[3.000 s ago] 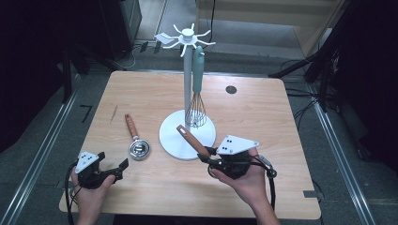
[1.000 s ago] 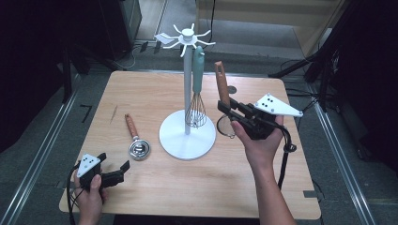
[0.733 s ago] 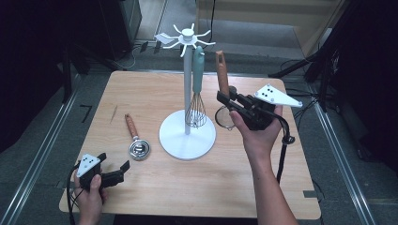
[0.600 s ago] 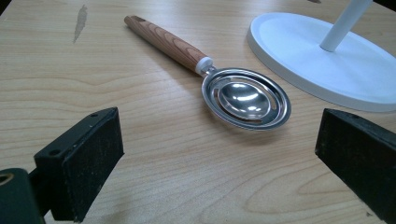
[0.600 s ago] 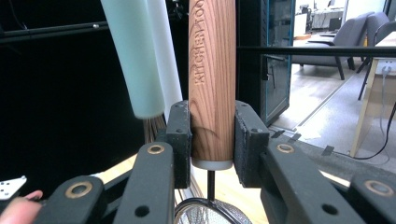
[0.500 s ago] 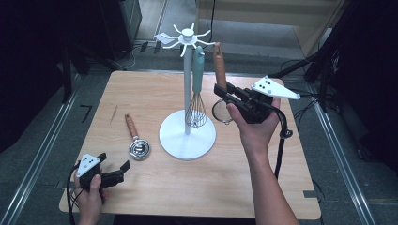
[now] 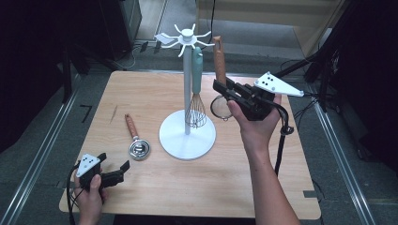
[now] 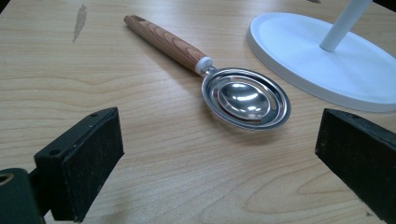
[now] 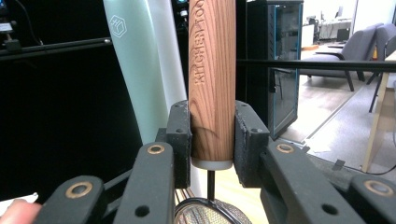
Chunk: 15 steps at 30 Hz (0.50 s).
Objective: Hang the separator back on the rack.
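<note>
A white utensil stand [image 7: 187, 137] rises from the middle of the table, with hook arms [image 7: 187, 35] at its top. A whisk with a teal handle [image 7: 196, 70] hangs from one arm. My right gripper [image 7: 221, 90] is shut on the wooden handle [image 9: 212, 84] of a small mesh strainer [image 7: 220, 107]. It holds the strainer upright in the air, handle end up beside the hook arms and right of the teal handle [image 9: 135, 70]. My left gripper [image 7: 115, 177] rests open at the table's near left, facing a metal scoop with a wooden handle [image 8: 245, 98].
The scoop [image 7: 136, 143] lies flat on the wooden table [image 7: 155, 93] left of the stand's round base [image 8: 327, 70]. Dark equipment and cables surround the table. A black cable [image 7: 281, 136] hangs from my right gripper.
My right hand has lifted the strainer from the table up beside the stand's top and turned its handle upright. The left gripper has stayed where it was.
</note>
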{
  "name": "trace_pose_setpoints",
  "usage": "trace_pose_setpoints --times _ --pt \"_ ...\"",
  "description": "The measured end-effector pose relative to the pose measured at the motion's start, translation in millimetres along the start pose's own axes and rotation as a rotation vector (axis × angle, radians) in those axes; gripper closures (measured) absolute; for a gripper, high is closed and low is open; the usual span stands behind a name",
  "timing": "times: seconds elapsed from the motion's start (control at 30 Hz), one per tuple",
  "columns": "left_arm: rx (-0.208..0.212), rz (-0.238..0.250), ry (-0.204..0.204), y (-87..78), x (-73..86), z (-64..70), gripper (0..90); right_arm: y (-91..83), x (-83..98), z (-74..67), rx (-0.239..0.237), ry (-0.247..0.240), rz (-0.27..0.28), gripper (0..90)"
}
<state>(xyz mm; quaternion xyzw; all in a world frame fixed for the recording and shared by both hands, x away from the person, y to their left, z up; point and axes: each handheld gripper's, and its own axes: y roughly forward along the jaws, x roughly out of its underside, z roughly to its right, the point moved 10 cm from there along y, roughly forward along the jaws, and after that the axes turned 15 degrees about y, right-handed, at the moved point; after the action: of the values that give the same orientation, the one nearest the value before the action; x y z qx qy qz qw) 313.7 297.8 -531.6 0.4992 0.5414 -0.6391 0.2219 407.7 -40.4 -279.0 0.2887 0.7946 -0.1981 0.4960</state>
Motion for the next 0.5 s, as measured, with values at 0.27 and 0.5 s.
trace_pose_setpoints --times 0.27,0.5 --pt "0.002 0.0 -0.002 0.0 0.0 0.0 1.2 -1.5 2.5 -11.3 -0.034 -0.02 -0.004 73.0" --pt "0.002 0.001 -0.002 0.0 -0.1 0.1 1.2 -5.4 7.1 -20.5 -0.075 -0.016 -0.01 73.0"
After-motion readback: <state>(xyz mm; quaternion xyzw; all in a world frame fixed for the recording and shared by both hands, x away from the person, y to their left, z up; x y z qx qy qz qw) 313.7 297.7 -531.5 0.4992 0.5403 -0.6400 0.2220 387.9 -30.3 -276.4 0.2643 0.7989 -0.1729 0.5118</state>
